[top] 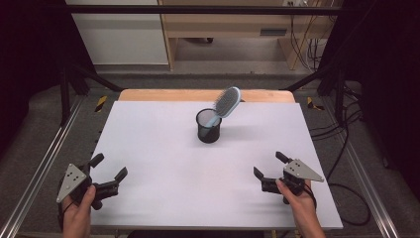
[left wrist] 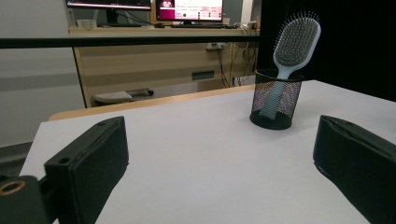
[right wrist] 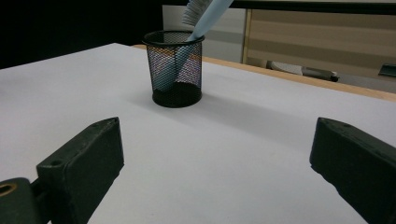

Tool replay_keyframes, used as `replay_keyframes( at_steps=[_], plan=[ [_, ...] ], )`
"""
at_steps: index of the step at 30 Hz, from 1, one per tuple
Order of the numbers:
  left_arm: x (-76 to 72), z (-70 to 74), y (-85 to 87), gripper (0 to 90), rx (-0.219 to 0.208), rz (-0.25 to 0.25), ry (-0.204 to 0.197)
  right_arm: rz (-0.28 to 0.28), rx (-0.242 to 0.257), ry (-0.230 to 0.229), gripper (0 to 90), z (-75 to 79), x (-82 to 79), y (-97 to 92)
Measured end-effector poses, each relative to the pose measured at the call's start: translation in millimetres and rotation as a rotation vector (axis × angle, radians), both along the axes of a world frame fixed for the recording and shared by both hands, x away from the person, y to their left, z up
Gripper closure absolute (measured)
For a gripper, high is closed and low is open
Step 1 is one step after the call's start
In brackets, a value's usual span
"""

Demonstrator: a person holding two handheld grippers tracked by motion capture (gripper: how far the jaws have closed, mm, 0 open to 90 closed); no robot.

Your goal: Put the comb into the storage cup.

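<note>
A black mesh cup (top: 208, 126) (left wrist: 275, 99) (right wrist: 176, 67) stands on the white table (top: 163, 163) toward the back middle. A light blue hairbrush (top: 226, 103) (left wrist: 294, 43) (right wrist: 201, 18) rests handle-down in it, its bristled head leaning up and to the right over the rim. My left gripper (top: 109, 167) (left wrist: 219, 163) is held open near the front left edge with nothing between its jaws. My right gripper (top: 270, 164) (right wrist: 215, 163) is open at the front right, also holding nothing. Both grippers sit well short of the cup.
A wooden strip (top: 198, 94) borders the table's far edge. Black frame bars (top: 198, 9) and metal rails (top: 44, 163) surround the table. Cables (top: 346, 144) lie on the floor at the right. A wooden desk (left wrist: 154, 60) stands behind.
</note>
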State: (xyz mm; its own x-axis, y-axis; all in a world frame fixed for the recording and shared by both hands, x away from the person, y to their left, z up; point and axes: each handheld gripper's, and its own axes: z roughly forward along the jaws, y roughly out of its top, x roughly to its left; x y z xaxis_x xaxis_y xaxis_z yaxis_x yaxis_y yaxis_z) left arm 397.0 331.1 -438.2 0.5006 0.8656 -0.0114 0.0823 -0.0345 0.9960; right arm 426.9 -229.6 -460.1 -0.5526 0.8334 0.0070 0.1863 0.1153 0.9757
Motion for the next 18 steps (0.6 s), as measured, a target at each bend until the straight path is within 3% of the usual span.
replay_keyframes(
  at_steps=[7, 12, 18],
  plan=[
    [0.7, -1.8, 1.3, 3.5, -0.002, 0.012, 0.005, 0.013, -0.041, 0.014, 3.1, 0.0, 6.3, 9.0],
    [1.1, -2.6, 3.0, 3.5, -0.013, 0.021, 0.003, 0.009, -0.043, 0.039, 3.2, 3.0, 17.5, 17.5],
    [1.3, -1.5, 3.7, 3.5, -0.039, 0.013, -0.006, 0.018, -0.058, 0.017, 3.5, -0.7, 22.1, 30.7]
  ],
)
